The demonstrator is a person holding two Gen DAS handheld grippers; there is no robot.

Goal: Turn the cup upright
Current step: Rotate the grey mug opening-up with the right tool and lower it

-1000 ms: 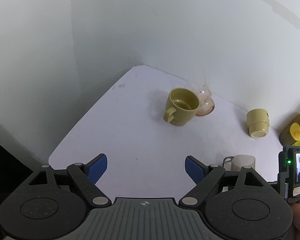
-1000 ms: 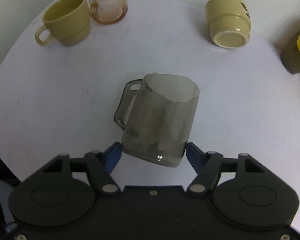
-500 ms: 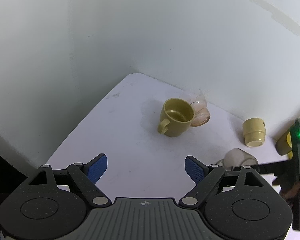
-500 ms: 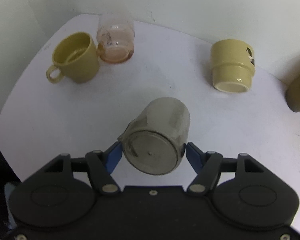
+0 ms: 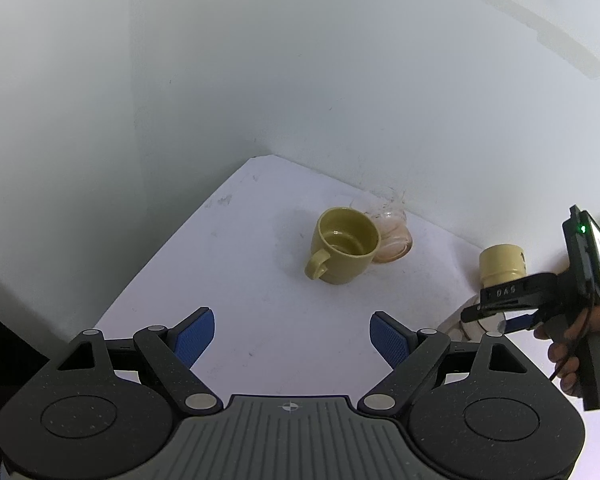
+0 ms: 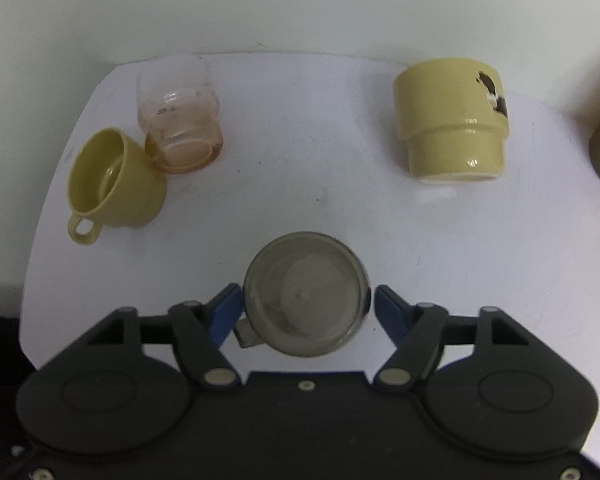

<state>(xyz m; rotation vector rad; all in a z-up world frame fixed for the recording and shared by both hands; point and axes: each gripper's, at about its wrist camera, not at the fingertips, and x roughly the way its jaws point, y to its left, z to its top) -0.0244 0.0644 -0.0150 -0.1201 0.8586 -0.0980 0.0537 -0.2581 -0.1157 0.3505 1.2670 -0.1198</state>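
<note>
We are looking down into the grey cup (image 6: 306, 294). It seems to be standing on the white table (image 6: 300, 140), open end up. Our right gripper (image 6: 306, 306) is hugging it, one pad barely off. Letting go is left. Our left gripper (image 5: 292, 338) is hanging wide open, holding nothing.

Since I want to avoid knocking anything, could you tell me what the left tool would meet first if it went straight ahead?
Probably bare table first; the left tool is open, and beyond lies the yellow mug, though depth is unclear.
</note>
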